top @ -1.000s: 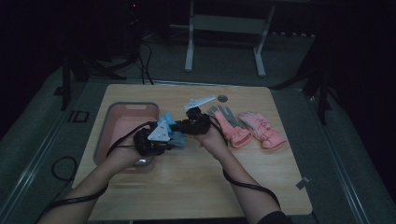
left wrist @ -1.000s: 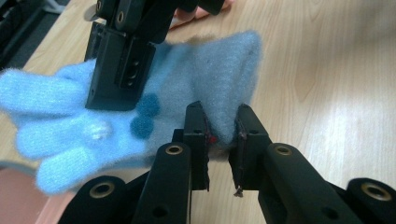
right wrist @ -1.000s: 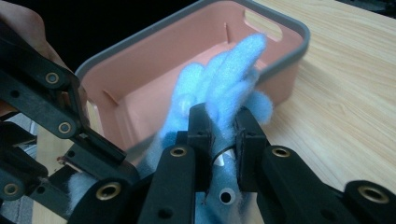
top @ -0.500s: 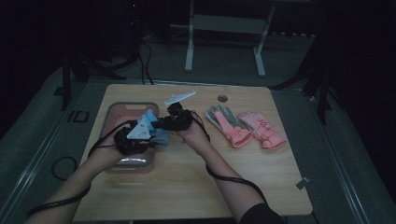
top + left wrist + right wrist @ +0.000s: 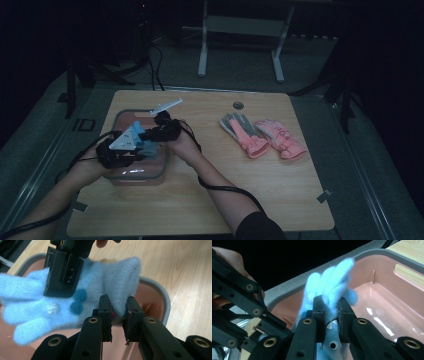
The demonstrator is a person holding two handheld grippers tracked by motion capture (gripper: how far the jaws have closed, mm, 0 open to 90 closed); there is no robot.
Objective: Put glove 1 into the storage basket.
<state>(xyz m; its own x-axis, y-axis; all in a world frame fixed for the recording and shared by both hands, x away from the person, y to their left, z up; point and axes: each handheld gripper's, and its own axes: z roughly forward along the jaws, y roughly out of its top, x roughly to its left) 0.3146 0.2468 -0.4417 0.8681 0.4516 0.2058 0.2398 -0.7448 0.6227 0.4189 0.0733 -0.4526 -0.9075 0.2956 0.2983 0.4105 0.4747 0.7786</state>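
**A:** What's different from a second ago?

**B:** The biggest shift is where my arms are. A second back both were over the middle of the bench (image 5: 300,200), close to the pink gloves (image 5: 262,136) lying at its right. Now they've swung across to the left, and I'm above the pink tub (image 5: 162,167) near the bench's left edge.

**A:** And the pink gloves?

**B:** They lie where they did, side by side and well apart from me. I take them to be waiting their turn.

**A:** So what travelled with you?

**B:** The blue glove (image 5: 50,307). It hangs in the air between my two tools, over the tub's open basin and not yet lying on its floor. From the left tool's camera I see pink wall and grey rim behind and below it.

**A:** How are the tools holding it?

**B:** My left tool (image 5: 119,312) is pinched narrow on a fold of fleece at the cuff end. My right tool (image 5: 331,312) is clamped on the glove farther along, toward the fingers, which stick up past its jaws. Neither grip has loosened during the move, both jaws sitting just as tight as before.

**A:** What does that mean for the job?

**B:** I'd judge the carry is nearly done. The glove is over the tub, so what's left is lowering it a little and letting go with both tools. The small risk is fluff snagging on a pad as I release.
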